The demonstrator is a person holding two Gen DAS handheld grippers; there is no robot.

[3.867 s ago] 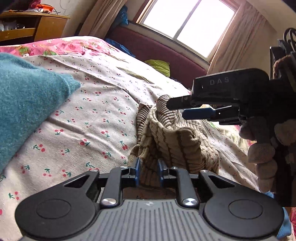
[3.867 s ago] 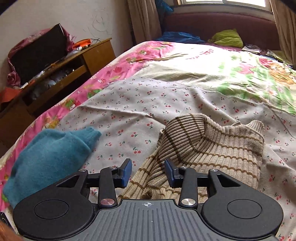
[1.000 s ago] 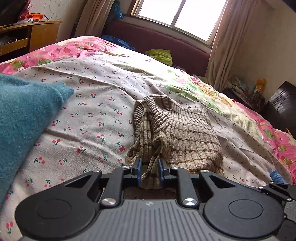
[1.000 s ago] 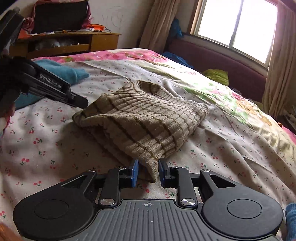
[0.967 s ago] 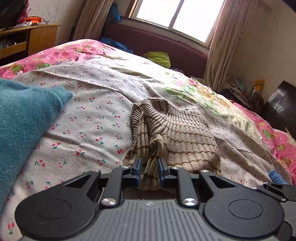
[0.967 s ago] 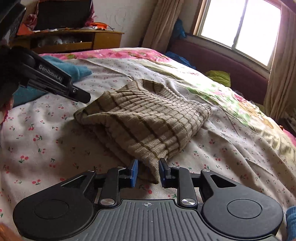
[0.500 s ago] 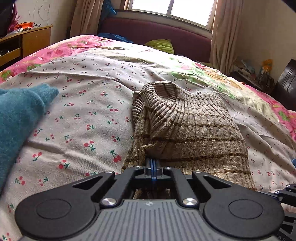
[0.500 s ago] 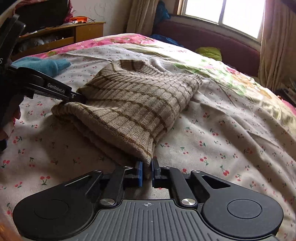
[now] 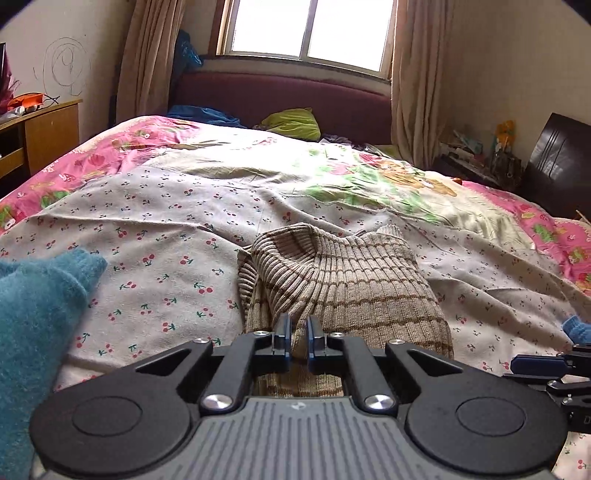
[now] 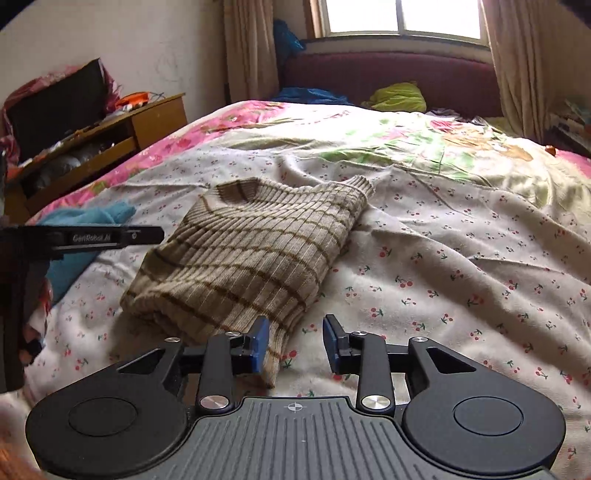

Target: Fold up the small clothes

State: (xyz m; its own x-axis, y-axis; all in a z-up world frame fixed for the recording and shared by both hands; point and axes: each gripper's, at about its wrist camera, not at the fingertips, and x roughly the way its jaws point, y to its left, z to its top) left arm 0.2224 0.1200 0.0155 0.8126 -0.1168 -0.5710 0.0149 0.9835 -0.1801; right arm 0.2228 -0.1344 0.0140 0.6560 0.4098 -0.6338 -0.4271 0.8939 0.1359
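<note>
The left hand-held gripper [image 9: 298, 338] sits nearest the lens in the left wrist view. Its blue pads stand a narrow gap apart, with a fold of the striped sweater [image 9: 343, 284] pinched between them.

In the right wrist view, the right hand-held gripper [image 10: 295, 345] has just been opening. Its jaws stand moderately apart. The near corner of the striped sweater lies against the left blue pad [image 10: 260, 345]; the right pad is clear of the fabric, so nothing is clamped.

The striped sweater, beige ribbed knit with brown stripes, lies folded on the bed [image 10: 461, 258], on a sheet printed with cherries. Its collar points toward the far end.

The side of the left hand-held gripper [image 10: 107, 236] carries white lettering that reads approximately "GenRobot.AI"; the last characters are blurred.

A teal knitted garment [image 9: 33, 314] lies on the bed to the left of the sweater, apart from it.

Further back stand a wooden cabinet [image 10: 147, 118], a maroon headboard [image 9: 280, 96] and a curtained window [image 9: 310, 29].
</note>
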